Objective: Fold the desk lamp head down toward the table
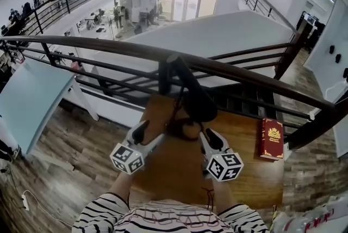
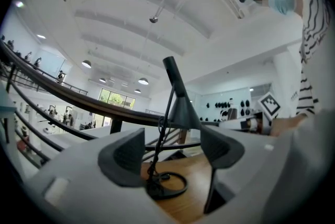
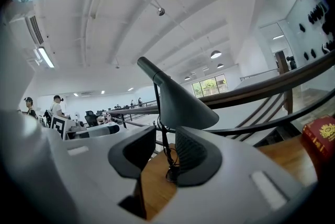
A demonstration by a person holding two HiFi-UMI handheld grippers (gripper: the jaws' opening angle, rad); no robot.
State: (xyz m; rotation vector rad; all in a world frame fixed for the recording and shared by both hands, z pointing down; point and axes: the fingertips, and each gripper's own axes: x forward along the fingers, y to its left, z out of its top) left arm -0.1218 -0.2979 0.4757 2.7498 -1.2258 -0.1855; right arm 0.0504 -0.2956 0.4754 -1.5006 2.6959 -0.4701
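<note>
Left gripper view gives me my left hand-held gripper point(image 2: 175, 152) with its jaws spread wide and nothing clamped. The dark pads point(image 2: 128, 157) stand clear on either side of the gap. Through that gap I see the desk lamp point(image 2: 183, 110) a little beyond the fingertips. Its thin stem point(image 2: 159, 149) rises from a dark ring base point(image 2: 167, 186) that sits on the wooden tabletop point(image 2: 193, 202).

My right hand-held gripper point(image 3: 166, 152) has its jaws partly apart, narrower than the left, and also grips nothing. The lamp's stem shows in the gap past the pads, and the cone-shaped lamp head point(image 3: 180, 102) hangs above them, raised well off the tabletop point(image 3: 152, 186), its neck slanting up to the left.

From the head view, the left hand-held gripper point(image 1: 149, 134) and the right hand-held gripper point(image 1: 208, 136) flank the lamp point(image 1: 193, 96), one on each side, near it but not touching as far as I can tell. The lamp stands at the far edge of the tabletop point(image 1: 174, 172), just in front of a dark railing point(image 1: 109, 47). A red book point(image 1: 271, 138) lies flat near the tabletop's right edge, well apart from the lamp.
</note>
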